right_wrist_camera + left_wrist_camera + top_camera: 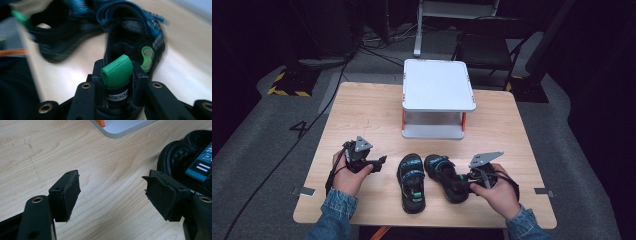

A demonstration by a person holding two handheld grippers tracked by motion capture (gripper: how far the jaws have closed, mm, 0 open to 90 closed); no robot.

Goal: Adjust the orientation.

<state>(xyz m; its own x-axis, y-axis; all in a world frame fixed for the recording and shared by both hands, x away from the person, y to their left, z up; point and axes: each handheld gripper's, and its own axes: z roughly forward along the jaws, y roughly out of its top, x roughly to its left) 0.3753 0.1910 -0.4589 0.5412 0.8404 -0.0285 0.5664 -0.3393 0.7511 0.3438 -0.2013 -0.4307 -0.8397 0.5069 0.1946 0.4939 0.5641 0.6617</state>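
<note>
Right sandal (447,177) heel | clamped in right claw (117,75) | left claw (112,192) agape, empty

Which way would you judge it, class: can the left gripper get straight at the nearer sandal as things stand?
Probably yes. The left gripper has its jaws open beside the left sandal, with bare table between them.

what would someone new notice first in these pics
A pair of black sandals with blue straps lies at the near middle of the wooden table; the right hand-held gripper is clamped on the heel of the right sandal. Behind them stands a white two-tier stand. The left hand-held gripper hangs open beside the left sandal.
</note>
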